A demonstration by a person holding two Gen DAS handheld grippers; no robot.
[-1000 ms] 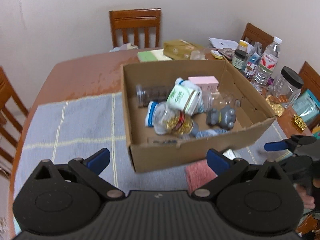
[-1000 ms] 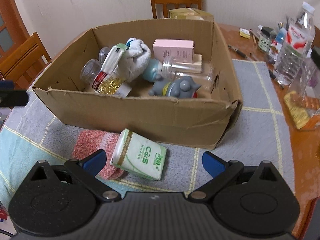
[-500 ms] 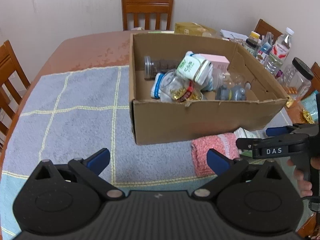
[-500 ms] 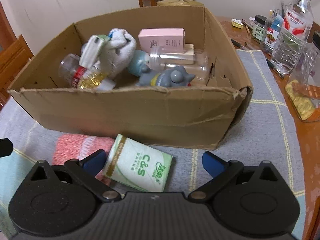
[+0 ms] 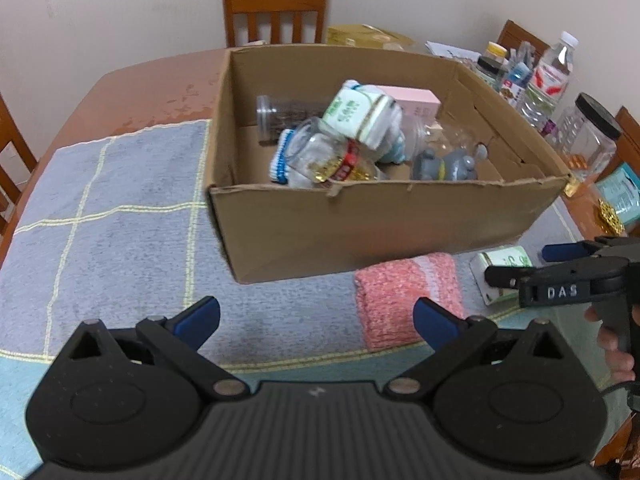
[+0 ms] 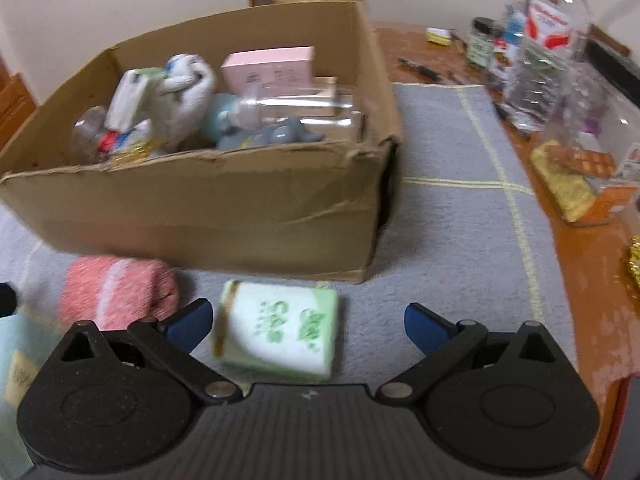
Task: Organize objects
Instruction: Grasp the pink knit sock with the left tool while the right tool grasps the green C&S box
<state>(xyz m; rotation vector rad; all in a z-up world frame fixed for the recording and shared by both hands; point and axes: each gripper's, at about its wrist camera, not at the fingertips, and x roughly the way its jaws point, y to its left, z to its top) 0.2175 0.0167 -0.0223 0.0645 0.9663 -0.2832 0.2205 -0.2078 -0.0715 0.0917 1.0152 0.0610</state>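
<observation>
Far left: bare stretch of the grey woven tablecloth with pale yellow grid lines (image 5: 120,208), spread over a reddish-brown wooden table (image 5: 160,88).

Left gripper (image 5: 316,316), black with blue fingertip pads: jaws spread wide, nothing between them, hovering above the cloth in front of the box.

Centre: open brown cardboard box (image 5: 380,228) sitting on the cloth. Inside, in a jumble: clear plastic jar with a red band and gold contents (image 5: 332,160) lying on its side, a green-and-white tissue pack (image 5: 356,116) propped on top, a flat pink carton (image 5: 416,100) toward the back, a grey plush toy (image 5: 444,164) by the near wall.

Just in front of the box: folded pink knitted cloth (image 5: 404,292), flat on the tablecloth. Just beside it, to its right, a second green-and-white tissue packet (image 6: 276,328), also flat, apart from the box wall.

Right gripper (image 6: 308,324): jaws wide open, one pad on each side of that packet, gripping nothing. Contact with the packet cannot be judged; right wrist view is motion-blurred.

Far right: clear plastic water bottle with a red label (image 5: 548,80) and small jars crowded on the bare table edge.
</observation>
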